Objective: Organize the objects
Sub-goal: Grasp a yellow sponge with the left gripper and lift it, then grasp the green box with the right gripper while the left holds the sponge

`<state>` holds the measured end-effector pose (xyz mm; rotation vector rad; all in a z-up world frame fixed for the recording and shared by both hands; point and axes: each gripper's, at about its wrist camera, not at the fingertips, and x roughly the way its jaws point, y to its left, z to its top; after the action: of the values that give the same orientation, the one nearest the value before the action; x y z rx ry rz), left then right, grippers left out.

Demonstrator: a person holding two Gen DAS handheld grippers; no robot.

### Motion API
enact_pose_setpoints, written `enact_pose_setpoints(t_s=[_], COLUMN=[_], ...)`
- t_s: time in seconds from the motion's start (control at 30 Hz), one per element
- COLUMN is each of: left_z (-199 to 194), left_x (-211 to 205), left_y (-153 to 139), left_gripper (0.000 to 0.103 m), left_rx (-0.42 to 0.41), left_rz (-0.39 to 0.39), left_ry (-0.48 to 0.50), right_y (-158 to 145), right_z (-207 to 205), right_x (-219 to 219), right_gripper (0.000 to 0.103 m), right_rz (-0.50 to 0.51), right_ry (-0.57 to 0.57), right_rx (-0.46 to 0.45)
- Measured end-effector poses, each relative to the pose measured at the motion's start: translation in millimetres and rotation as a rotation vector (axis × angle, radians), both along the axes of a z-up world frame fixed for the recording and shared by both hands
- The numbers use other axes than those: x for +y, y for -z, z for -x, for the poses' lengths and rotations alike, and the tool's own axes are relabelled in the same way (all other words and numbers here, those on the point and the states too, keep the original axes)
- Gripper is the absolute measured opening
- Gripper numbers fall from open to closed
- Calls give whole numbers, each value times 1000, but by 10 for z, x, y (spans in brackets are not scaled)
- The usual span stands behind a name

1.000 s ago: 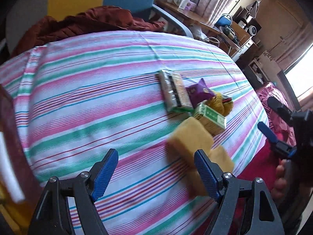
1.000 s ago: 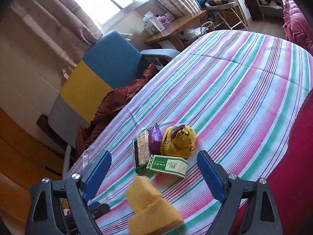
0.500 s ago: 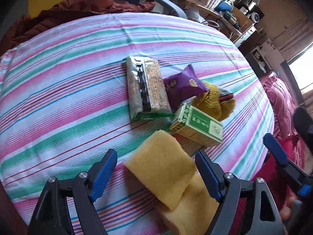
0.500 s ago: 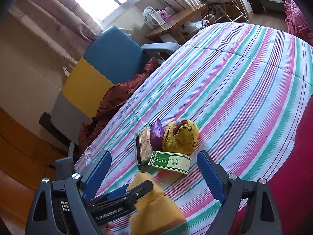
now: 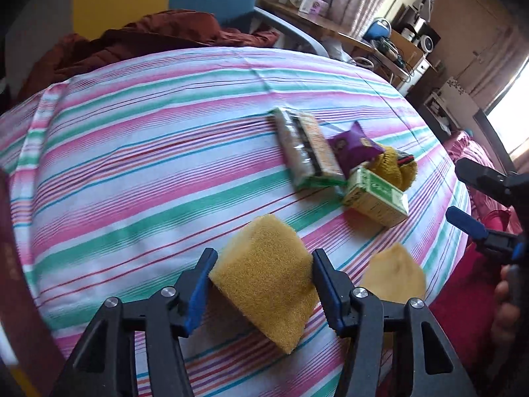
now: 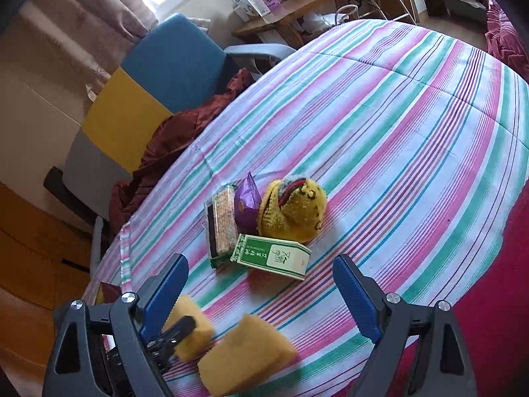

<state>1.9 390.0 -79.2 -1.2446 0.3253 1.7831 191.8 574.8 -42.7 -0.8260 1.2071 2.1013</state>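
Yellow foam fills the gap of the left claw: a sponge, coarse-pored and cut square, sits low in the middle of the left wrist view, tilted with one corner toward the camera. The claw is closing on it, and both blue pads already look to touch its sides. So the step in hand appears to be the pick-up of this sponge. A second sponge lies just to its right on the striped bedspread.

Next, I judge, the grip must firm up without crushing the soft foam, then lift it clear and carry it to the cluster right of centre: the green box, cracker pack, purple packet and knitted toy.

The right claw stands wide and empty, hovering near the green box in the right wrist view.
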Motion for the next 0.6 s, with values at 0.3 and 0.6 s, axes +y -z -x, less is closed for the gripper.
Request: enact_pose_setpoints(t_s=[0.3,0.6], left_z=[22,0], left_x=[-285,-252], left_y=[98,143], left_gripper=[61,63], left_rx=[18,35], left_rz=[-65,-82], left_ry=[-29,-31], right_y=[143,448], right_z=[400,784], right_x=[2,75], right_gripper=[91,91], right_rz=[-16,-9], right_ry=[-5,-26], right_rx=[-189,-307])
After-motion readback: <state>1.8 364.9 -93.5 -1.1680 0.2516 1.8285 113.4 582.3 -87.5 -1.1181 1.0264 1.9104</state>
